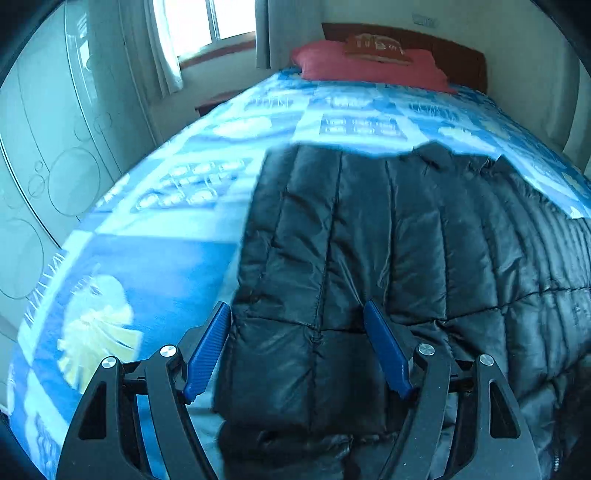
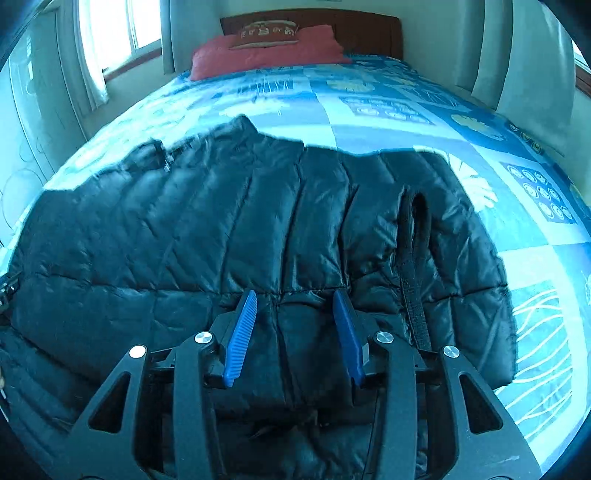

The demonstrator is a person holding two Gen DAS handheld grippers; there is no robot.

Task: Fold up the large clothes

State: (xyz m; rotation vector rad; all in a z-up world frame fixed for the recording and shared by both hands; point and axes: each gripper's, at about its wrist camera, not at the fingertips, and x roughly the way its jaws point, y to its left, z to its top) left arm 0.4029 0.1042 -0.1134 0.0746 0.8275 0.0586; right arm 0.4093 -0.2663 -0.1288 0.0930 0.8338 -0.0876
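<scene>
A black quilted puffer jacket (image 1: pixel 369 229) lies spread flat across the near half of the bed. In the left wrist view my left gripper (image 1: pixel 295 306) hovers over the jacket's left edge. Its blue pads (image 1: pixel 207 354) stand wide apart and nothing is pinched between them. In the right wrist view the jacket (image 2: pixel 221 229) fills the middle of the picture. My right gripper (image 2: pixel 295 293) sits low over its near right part, along a stitched seam. Its jaws are partly open and the pads (image 2: pixel 240 339) stand clear of the fabric. A dark fuzzy strap (image 2: pixel 413 258) lies on the jacket just right of it.
The bed has a blue and white patterned cover (image 1: pixel 166 258) (image 2: pixel 369 122). A red pillow (image 2: pixel 266 55) rests against a brown headboard (image 2: pixel 369 29) at the far end. A pale wardrobe (image 1: pixel 55 147) stands close along the left side. Windows with curtains (image 2: pixel 92 55) are beyond.
</scene>
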